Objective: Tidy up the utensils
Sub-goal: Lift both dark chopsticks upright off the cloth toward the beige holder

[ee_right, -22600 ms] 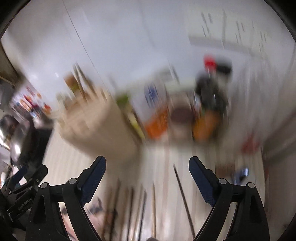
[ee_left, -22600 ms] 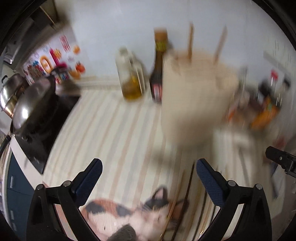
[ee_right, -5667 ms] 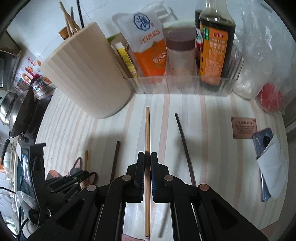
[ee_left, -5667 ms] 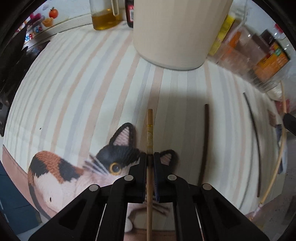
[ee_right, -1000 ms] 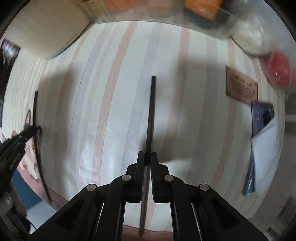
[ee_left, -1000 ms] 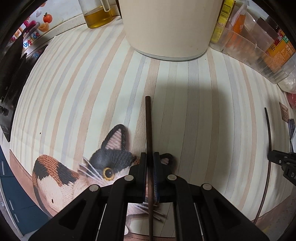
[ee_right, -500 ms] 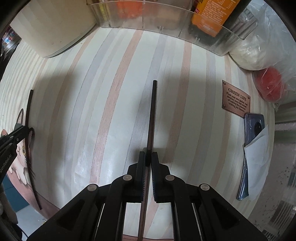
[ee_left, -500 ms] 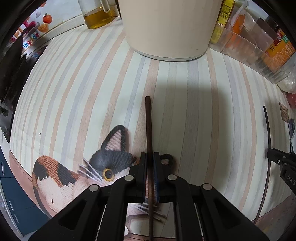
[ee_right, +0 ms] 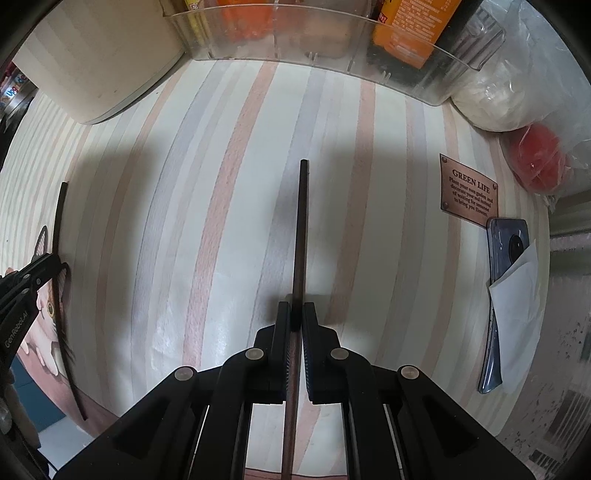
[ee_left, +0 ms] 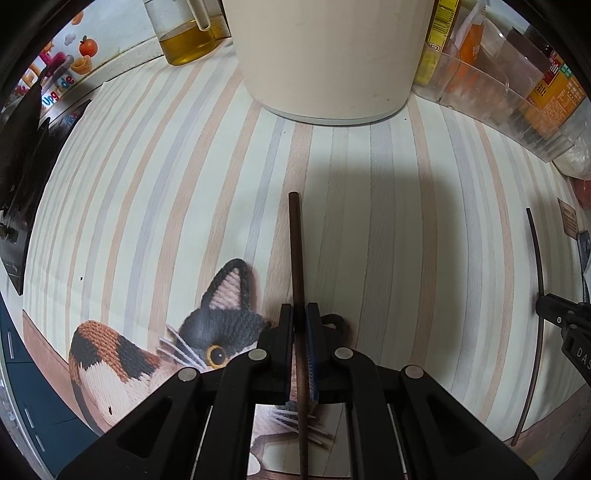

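Note:
My left gripper is shut on a dark brown chopstick that points toward the cream utensil holder at the back. My right gripper is shut on a second dark chopstick, pointing toward the clear condiment tray. Each gripper's chopstick also shows in the other's view: the right one at the far right of the left wrist view, the left one at the far left of the right wrist view. The holder's base shows in the right wrist view.
A striped mat with a knitted cat picture covers the counter. An oil jug stands left of the holder. Bottles fill the clear tray. A phone with paper, a brown label and a bagged red item lie at the right.
Both grippers stay shut on their dark chopsticks. The right wrist view has steadied and tilted up slightly, showing more of the tray. The left gripper has barely moved.

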Action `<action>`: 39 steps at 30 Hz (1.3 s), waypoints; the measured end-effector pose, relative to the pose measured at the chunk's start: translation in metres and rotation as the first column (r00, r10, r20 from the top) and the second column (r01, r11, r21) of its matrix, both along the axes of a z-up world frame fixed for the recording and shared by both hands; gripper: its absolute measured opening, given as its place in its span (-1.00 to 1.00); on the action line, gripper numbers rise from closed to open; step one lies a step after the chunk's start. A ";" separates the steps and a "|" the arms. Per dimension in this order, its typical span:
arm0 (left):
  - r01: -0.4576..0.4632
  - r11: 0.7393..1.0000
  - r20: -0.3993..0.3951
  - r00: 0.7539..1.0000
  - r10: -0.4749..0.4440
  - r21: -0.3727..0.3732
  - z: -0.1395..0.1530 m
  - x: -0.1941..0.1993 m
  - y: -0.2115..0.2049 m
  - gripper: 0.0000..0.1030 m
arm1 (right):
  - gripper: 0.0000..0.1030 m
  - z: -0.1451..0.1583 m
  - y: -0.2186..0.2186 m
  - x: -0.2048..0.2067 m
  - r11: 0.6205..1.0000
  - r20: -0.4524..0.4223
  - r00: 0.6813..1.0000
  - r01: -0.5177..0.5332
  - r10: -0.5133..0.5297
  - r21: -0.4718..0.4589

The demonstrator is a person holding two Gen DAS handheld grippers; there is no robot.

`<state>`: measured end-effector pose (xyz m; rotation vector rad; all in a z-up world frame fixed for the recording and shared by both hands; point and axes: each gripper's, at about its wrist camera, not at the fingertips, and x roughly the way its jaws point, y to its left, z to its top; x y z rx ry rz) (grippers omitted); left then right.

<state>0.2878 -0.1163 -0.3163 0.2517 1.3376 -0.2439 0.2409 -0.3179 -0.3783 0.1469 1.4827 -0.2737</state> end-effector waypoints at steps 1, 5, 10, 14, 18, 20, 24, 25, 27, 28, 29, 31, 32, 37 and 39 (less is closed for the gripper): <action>0.000 1.000 0.000 1.000 0.000 0.000 0.000 0.000 0.000 -0.91 | -0.84 0.000 0.000 0.000 1.000 0.000 1.000 0.002 -0.002 0.001; -0.002 1.000 -0.001 1.000 0.002 0.001 0.000 0.000 0.000 -0.91 | -0.84 0.001 0.000 0.001 1.000 0.001 1.000 0.004 -0.004 0.000; 0.009 1.000 0.001 1.000 -0.009 0.013 -0.001 0.001 -0.004 -0.91 | -0.84 0.000 -0.002 0.001 1.000 0.003 1.000 0.003 -0.003 -0.007; 0.006 1.000 -0.006 1.000 -0.006 -0.004 0.000 0.003 -0.007 -0.92 | -0.87 0.003 0.005 -0.003 1.000 0.020 1.000 -0.009 0.010 -0.026; -0.003 0.999 -0.011 1.000 0.003 -0.041 0.006 0.001 -0.007 -0.93 | -0.89 0.005 0.001 -0.013 0.999 0.077 0.997 0.020 -0.022 0.025; 0.000 0.999 -0.005 1.000 0.000 -0.054 0.013 -0.001 -0.009 -0.93 | -0.89 0.008 -0.001 -0.017 0.998 0.102 0.994 0.033 -0.039 0.060; 0.001 0.995 0.001 1.000 -0.001 -0.096 0.028 -0.004 -0.011 -0.93 | -0.89 0.021 -0.001 -0.024 0.994 0.155 0.986 0.041 -0.057 0.105; 0.000 0.995 0.003 1.000 0.000 -0.104 0.031 -0.004 -0.011 -0.93 | -0.89 0.025 -0.001 -0.025 0.992 0.169 0.984 0.043 -0.063 0.115; 0.003 0.993 0.012 1.000 -0.001 -0.115 0.037 -0.005 -0.012 -0.93 | -0.89 0.032 -0.002 -0.027 0.990 0.188 0.979 0.050 -0.074 0.131; 0.005 0.993 0.014 1.000 -0.004 -0.120 0.040 -0.006 -0.013 -0.93 | -0.89 0.036 -0.002 -0.027 0.989 0.202 0.976 0.050 -0.078 0.140; 0.005 0.992 0.015 1.000 -0.003 -0.128 0.043 -0.006 -0.013 -0.93 | -0.89 0.041 -0.001 -0.028 0.988 0.212 0.974 0.047 -0.078 0.147; 0.011 0.991 0.025 1.000 -0.007 -0.135 0.049 -0.008 -0.014 -0.93 | -0.89 0.049 -0.001 -0.029 0.987 0.233 0.969 0.050 -0.085 0.152; 0.012 0.990 0.031 0.999 -0.008 -0.140 0.053 -0.008 -0.014 -0.93 | -0.89 0.053 -0.002 -0.030 0.987 0.243 0.966 0.049 -0.086 0.155; 0.027 0.984 0.071 0.997 -0.014 -0.175 0.076 -0.010 -0.014 -0.93 | -0.90 0.080 -0.005 -0.034 0.983 0.307 0.946 0.051 -0.105 0.179; 0.036 0.980 0.098 0.995 -0.017 -0.194 0.090 -0.012 -0.014 -0.93 | -0.90 0.089 -0.008 -0.037 0.982 0.333 0.937 0.048 -0.108 0.182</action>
